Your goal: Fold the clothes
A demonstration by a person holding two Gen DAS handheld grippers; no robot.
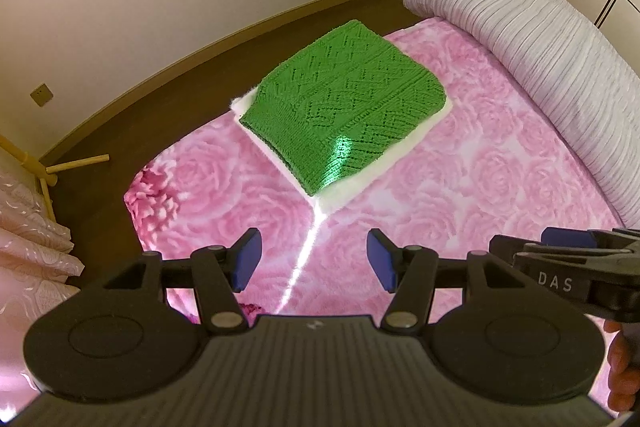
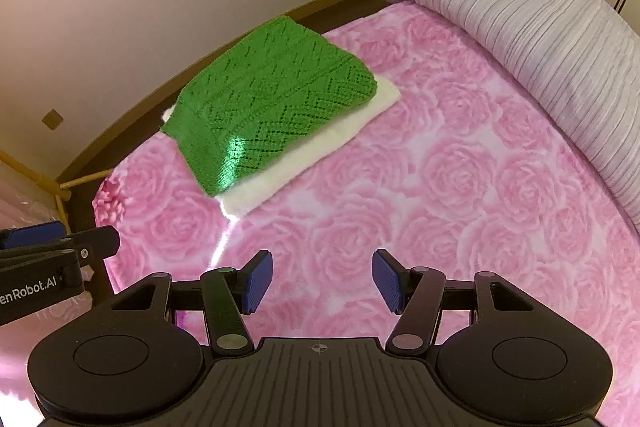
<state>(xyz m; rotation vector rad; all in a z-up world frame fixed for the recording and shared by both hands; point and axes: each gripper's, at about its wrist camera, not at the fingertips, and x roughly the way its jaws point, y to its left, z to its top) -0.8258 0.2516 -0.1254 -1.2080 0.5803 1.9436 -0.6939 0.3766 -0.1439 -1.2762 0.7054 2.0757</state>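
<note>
- The green knit [image 1: 344, 99] lies folded into a neat block on top of a folded white piece [image 1: 404, 143], the two stacked toward the far left part of the bed [image 1: 460, 195]. That looks like a finished pile, parked out of the way.
- The left hand-held gripper [image 1: 315, 259] has its blue pads apart with nothing between them, above bare pink blanket.
- The right hand-held gripper [image 2: 322, 281] is likewise spread and empty. It sits just beside the left one, both short of the stack.
- The stack's near corner points toward the grippers. Its far edge is close to the bed's edge, beyond which is brown floor [image 1: 160, 115], so a push away could slide it off.
- A rolled striped duvet [image 2: 540, 39] walls off the right side.
- Open blanket between stack and duvet gives the widest room for laying out another garment.
</note>
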